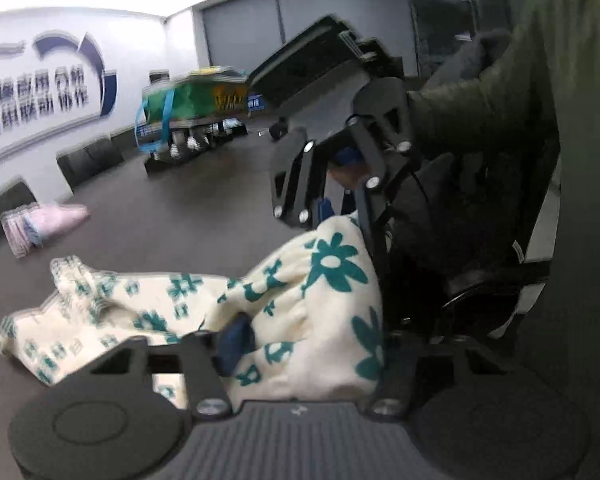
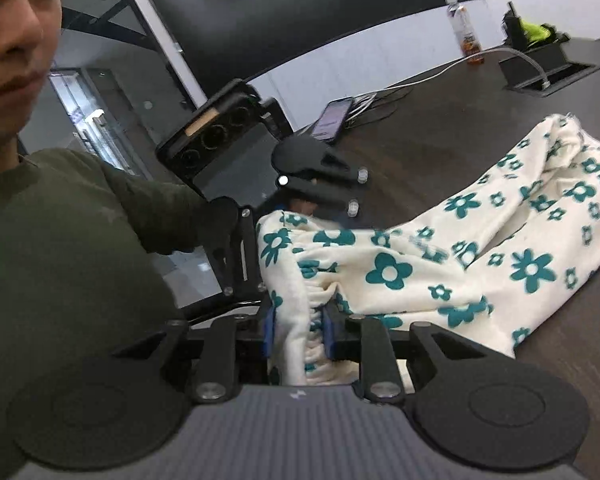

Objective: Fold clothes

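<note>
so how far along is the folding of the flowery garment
Early. No fold is visible in the cream fleece garment with teal flowers. In hand: the right gripper and left gripper each pinch one end, the rest trailing on the dark table. Left: all folds.

Cream garment (image 2: 440,256) with teal flower print

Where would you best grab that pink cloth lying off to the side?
Probably at the narrow end of the pink cloth that tapers toward mid-table, coming from above: it lies flat on the table and bulks up at its far end. Both grippers now pinch the flowered garment.
</note>
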